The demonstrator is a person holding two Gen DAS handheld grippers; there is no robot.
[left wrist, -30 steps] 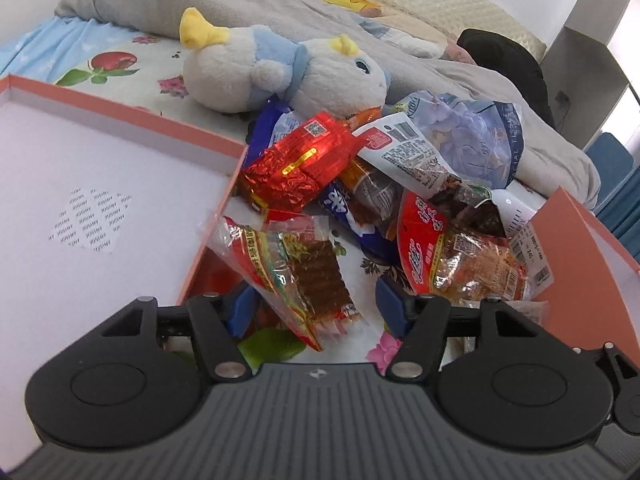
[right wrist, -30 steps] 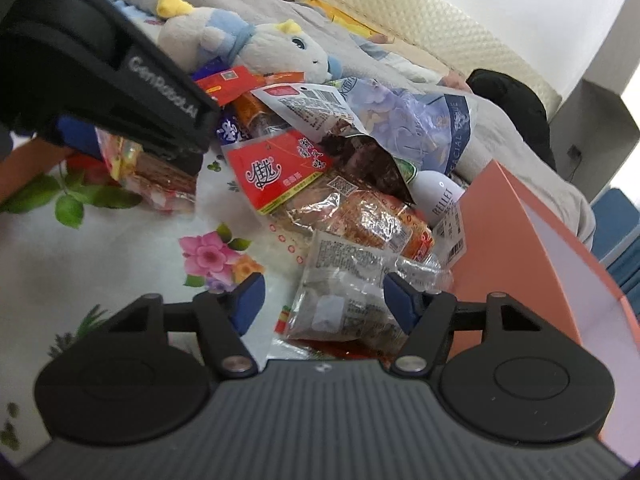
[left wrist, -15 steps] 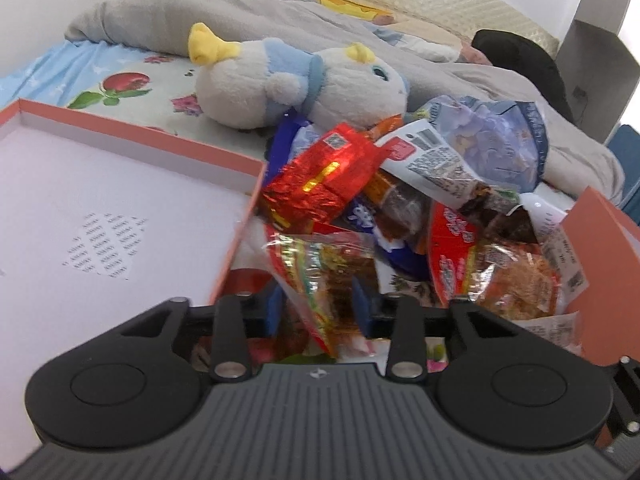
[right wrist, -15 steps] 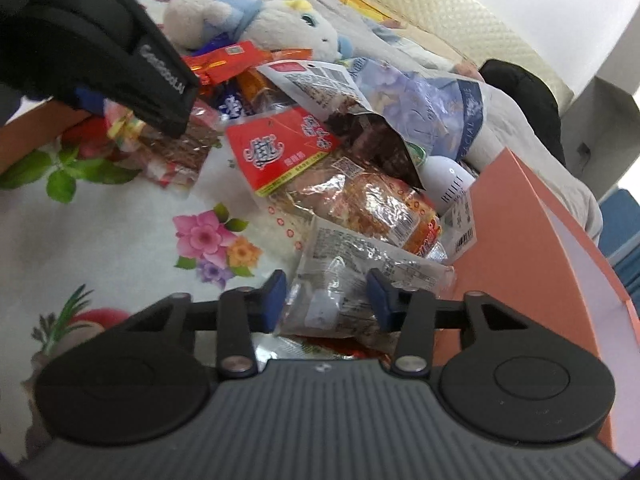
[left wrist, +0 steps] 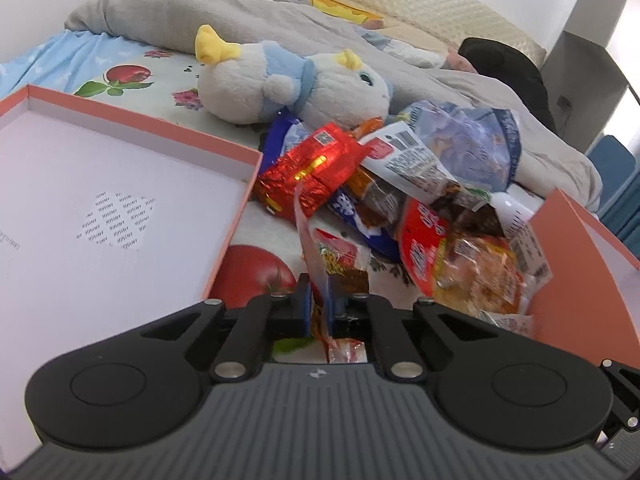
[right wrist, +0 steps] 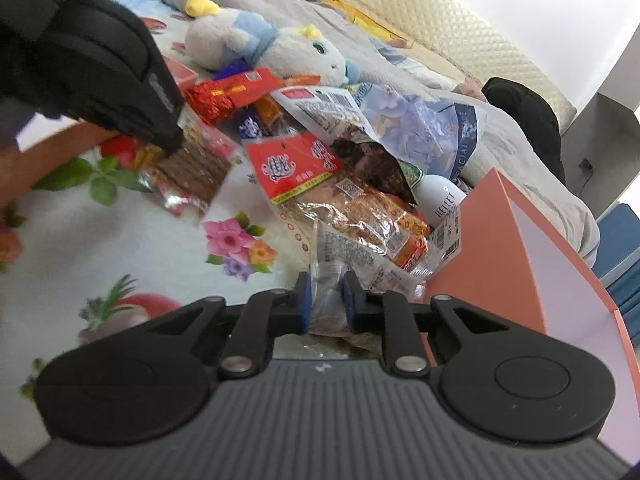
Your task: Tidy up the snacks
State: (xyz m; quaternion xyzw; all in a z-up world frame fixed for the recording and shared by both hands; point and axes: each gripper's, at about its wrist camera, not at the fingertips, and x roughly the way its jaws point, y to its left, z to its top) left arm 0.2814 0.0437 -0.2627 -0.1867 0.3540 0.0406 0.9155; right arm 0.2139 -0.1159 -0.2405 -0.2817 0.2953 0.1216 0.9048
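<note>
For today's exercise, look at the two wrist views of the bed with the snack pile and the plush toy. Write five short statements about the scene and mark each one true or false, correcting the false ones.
1. The left gripper has a snack packet between its fingers. True; its jaws are closing on it.
2. The orange tray on the left is full of snacks. False: no snacks show in it; only a printed patch shows on its white floor.
3. The plush toy lies beyond the snack pile. True.
4. The right gripper is empty. False: its jaws are closing on a clear packet.
5. The white bottle stands alone on the sheet. False: it is wedged among packets beside the orange box.
</note>
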